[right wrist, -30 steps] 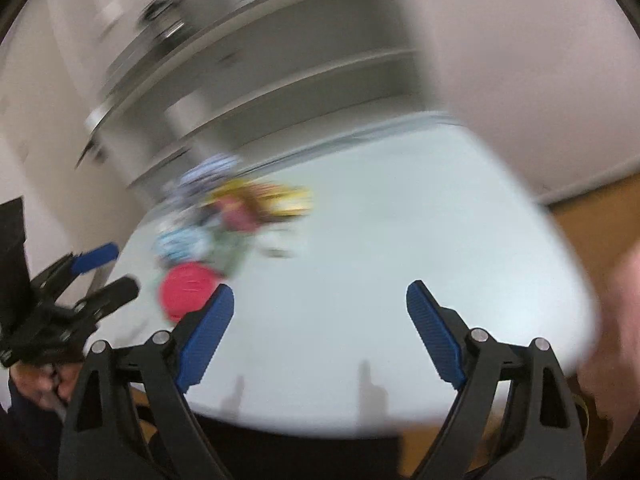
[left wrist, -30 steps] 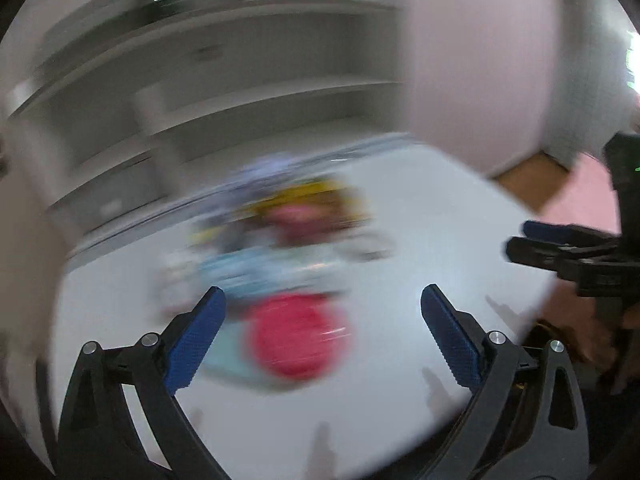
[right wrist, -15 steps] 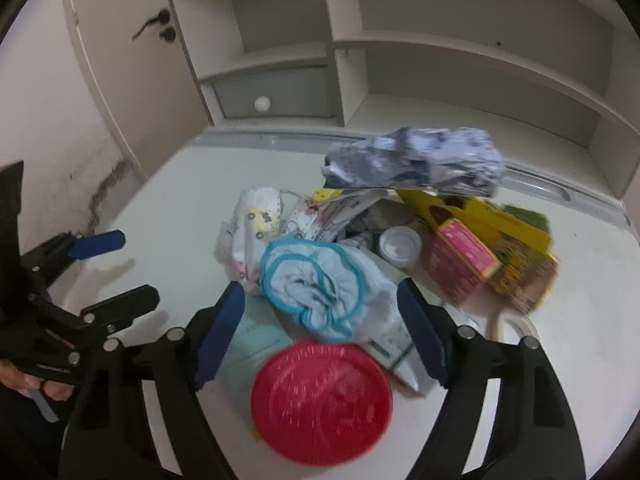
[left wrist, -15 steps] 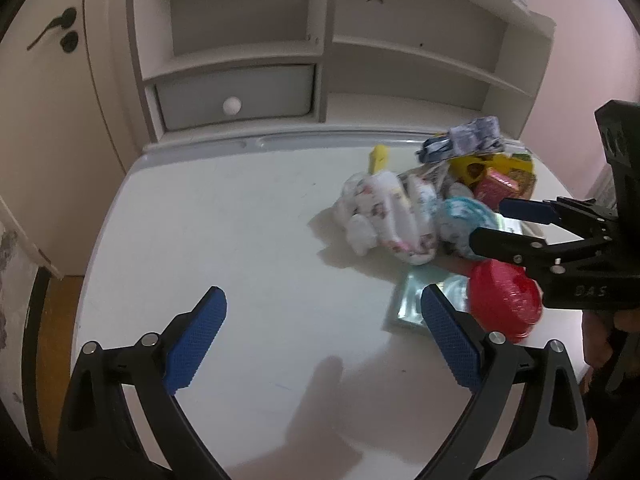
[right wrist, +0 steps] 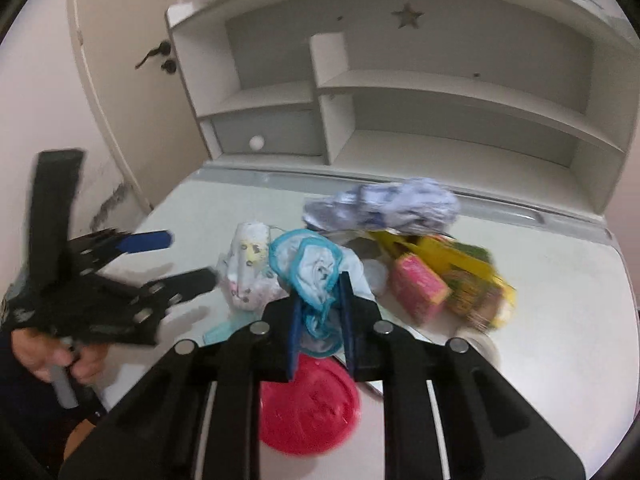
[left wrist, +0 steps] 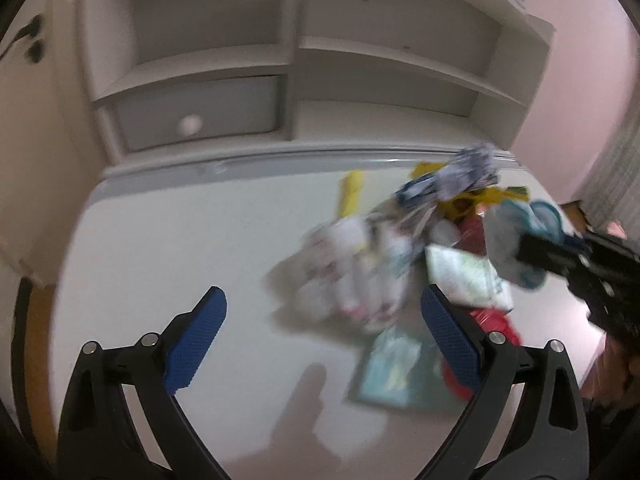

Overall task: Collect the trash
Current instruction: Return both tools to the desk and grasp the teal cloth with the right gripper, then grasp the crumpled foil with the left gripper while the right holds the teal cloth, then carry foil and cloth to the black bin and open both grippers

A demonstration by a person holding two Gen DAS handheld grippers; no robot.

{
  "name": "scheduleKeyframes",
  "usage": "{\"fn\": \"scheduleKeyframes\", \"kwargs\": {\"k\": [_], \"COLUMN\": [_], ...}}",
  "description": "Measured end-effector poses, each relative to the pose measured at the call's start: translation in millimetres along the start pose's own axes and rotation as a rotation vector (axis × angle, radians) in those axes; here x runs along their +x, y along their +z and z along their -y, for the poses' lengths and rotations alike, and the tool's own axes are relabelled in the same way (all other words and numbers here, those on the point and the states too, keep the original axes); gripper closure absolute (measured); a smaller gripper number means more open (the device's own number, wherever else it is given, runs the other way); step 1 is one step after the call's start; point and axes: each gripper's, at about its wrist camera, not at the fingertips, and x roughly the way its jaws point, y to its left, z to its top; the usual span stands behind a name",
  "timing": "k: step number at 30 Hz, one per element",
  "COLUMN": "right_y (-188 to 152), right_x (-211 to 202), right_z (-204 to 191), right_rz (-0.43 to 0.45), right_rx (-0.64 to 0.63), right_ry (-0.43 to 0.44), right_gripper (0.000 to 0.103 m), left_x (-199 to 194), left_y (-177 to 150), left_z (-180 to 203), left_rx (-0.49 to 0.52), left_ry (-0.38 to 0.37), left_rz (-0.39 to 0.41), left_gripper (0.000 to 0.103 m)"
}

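Right gripper fingers just closed on teal-edged cloth, left gripper spread wide.

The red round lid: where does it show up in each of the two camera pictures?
Left wrist view: the red round lid is at lower right, mostly hidden behind that tool's right finger.
Right wrist view: bottom centre, just below the right tool.
Shared landmark: the grey drawer with the white knob.

We see a red lid, a white cloth edged in teal, and a pink box. A yellow carton lies beside a blue-and-white crumpled wrapper.
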Motion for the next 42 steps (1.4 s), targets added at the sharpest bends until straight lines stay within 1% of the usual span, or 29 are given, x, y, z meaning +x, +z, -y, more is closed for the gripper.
{"fn": "scheduleKeyframes", "kwargs": {"k": [2, 3, 5, 9, 11, 13, 15, 18, 19, 20, 21, 22, 23, 24, 25, 28, 31, 33, 34, 36, 37, 39, 40, 42], "right_y": [-8, -10, -15, -23, -25, -26, -27, -28, -30, -31, -33, -34, -35, -36, -36, -38, -44, -51, -55, -71, -78, -105, -115, -151], "right_x": [-12, -14, -19, -28, -31, -33, -36, -41, -42, -43, -44, -46, -49, -51, -55, -69, -89, -104, -110, -130, -137, -160, -169, -197], "right_z": [12, 15, 24, 35, 39, 42, 45, 50, 53, 55, 57, 60, 64, 67, 71, 79, 92, 105, 111, 130, 137, 161, 170, 198], "right_rz": [0.009, 0.011, 0.014, 0.020, 0.024, 0.026, 0.030, 0.037, 0.037, 0.037, 0.037, 0.037, 0.041, 0.045, 0.053, 0.080, 0.110, 0.125, 0.129, 0.137, 0.137, 0.134, 0.132, 0.127], "right_rx": [0.034, 0.044, 0.067, 0.093, 0.102, 0.109, 0.116, 0.122, 0.126, 0.129, 0.134, 0.139, 0.146, 0.152, 0.161, 0.179, 0.207, 0.237, 0.250, 0.295, 0.309, 0.360, 0.379, 0.452], "right_ry": [-0.003, -0.007, -0.017, -0.023, -0.022, -0.023, -0.018, -0.017, -0.018, -0.020, -0.020, -0.021, -0.025, -0.030, -0.036, -0.041, -0.055, -0.075, -0.084, -0.132, -0.150, -0.217, -0.244, -0.327], "right_gripper": [0.086, 0.086, 0.086, 0.086, 0.086, 0.086, 0.086, 0.086, 0.086, 0.086, 0.086, 0.086, 0.086, 0.086, 0.086, 0.086, 0.086, 0.086, 0.086, 0.086, 0.086, 0.086, 0.086, 0.085], "left_x": [10, 16, 22, 18, 11, 6, 8, 22, 28, 33, 35, 39, 42, 45, 45, 28, -5, -29, -35, -46, -52, -59, -62, -60], "left_y": [6, 10, 15, 24, 33, 44, 56, 65, 67, 66, 66, 65, 64, 63, 61, 61, 64, 64, 63, 58, 52, 43, 35, 23], "left_z": [10, 15, 18, 24, 35, 55, 79, 106, 115, 122, 127, 132, 136, 138, 138, 134, 129, 133, 136, 151, 166, 190, 209, 246], "left_rx": [0.031, 0.053, 0.057, 0.012, 0.027, 0.080, 0.164, 0.274, 0.308, 0.332, 0.352, 0.377, 0.398, 0.407, 0.406, 0.375, 0.309, 0.284, 0.279, 0.276, 0.283, 0.307, 0.328, 0.367], "left_ry": [0.026, 0.058, 0.084, 0.076, 0.048, 0.032, 0.029, 0.019, 0.034, 0.048, 0.054, 0.062, 0.067, 0.068, 0.079, 0.094, 0.081, 0.065, 0.053, 0.005, -0.043, -0.093, -0.132, -0.214], "left_rz": [0.007, 0.012, 0.023, 0.031, 0.055, 0.078, 0.097, 0.086, 0.083, 0.081, 0.083, 0.080, 0.058, 0.035, 0.030, 0.071, 0.127, 0.168, 0.173, 0.171, 0.167, 0.171, 0.174, 0.166], "left_gripper": [0.008, 0.008, 0.009, 0.009, 0.009, 0.009, 0.009, 0.009, 0.009, 0.012, 0.020, 0.045, 0.070, 0.072, 0.073, 0.077, 0.077, 0.077, 0.077, 0.077, 0.077, 0.077, 0.077, 0.077]}}
